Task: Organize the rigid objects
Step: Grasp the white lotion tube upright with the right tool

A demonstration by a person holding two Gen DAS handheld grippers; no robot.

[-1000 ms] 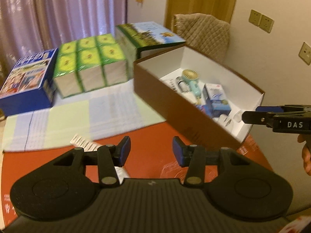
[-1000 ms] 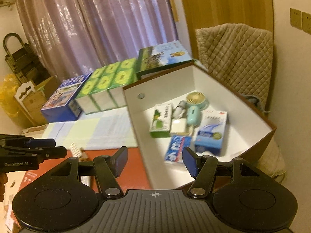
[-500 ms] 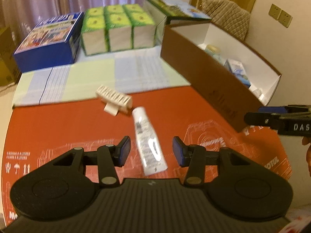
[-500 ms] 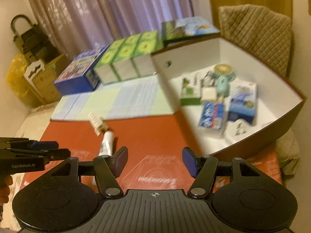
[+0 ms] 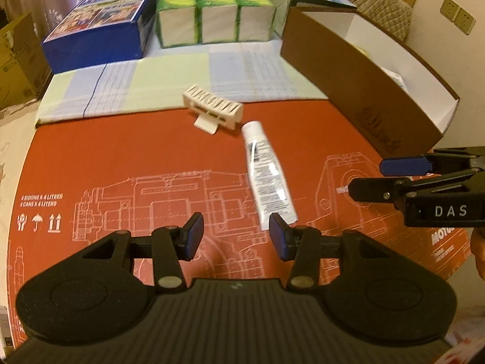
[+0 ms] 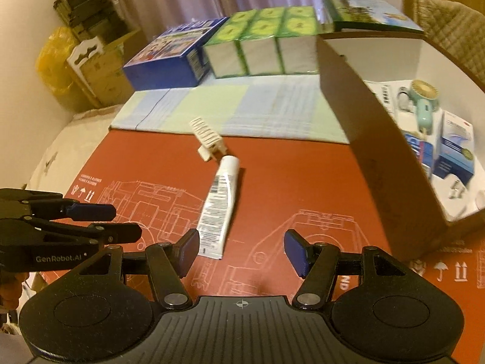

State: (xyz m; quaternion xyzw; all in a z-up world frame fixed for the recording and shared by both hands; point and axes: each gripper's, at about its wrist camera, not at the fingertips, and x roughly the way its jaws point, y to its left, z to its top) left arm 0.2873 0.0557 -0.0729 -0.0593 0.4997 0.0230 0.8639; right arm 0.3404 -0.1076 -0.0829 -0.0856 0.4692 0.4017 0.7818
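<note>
My right view alone lists the box contents: fan, cartons. Left view: tube at twelve o'clock, comb beyond. Both my left gripper and right gripper part-open, empty.

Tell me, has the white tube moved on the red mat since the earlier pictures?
No. The white tube lies by the white comb piece as half a second ago; only the cameras shifted.

Both tools tilt steeply downward side by side, the left gripper and the right gripper each with jaws parted and nothing between them, a bit of a hand showing behind the right one.
</note>
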